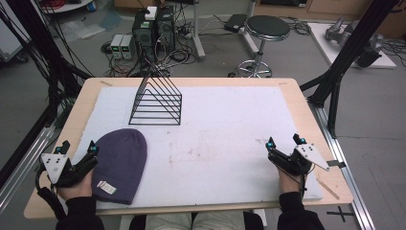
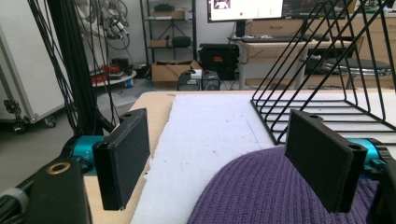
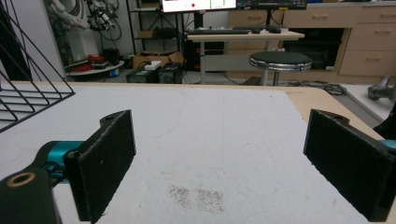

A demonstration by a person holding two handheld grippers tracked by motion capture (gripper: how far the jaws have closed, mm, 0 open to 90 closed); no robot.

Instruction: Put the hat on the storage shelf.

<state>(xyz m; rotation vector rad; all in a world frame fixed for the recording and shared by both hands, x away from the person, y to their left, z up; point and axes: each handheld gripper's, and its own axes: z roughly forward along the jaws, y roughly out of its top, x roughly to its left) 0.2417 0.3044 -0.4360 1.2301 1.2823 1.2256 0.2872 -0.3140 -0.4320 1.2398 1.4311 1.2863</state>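
Lying label-up beside left tool (image 1: 79, 152): purple beanie (image 1: 119, 163), writing unreadable.

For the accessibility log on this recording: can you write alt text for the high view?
A person at a table holds the left gripper beside a purple beanie and the right gripper over bare white padding, both open. A black wire rack stands toward the far edge.

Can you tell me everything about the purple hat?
The purple hat is a knitted beanie with ribbed stitches, soft-looking and lying flat on the white mat, rounded top toward the black wire rack. A small white tag is at its open end, near the table's front edge. The left gripper sits open beside it, one jaw at its edge.
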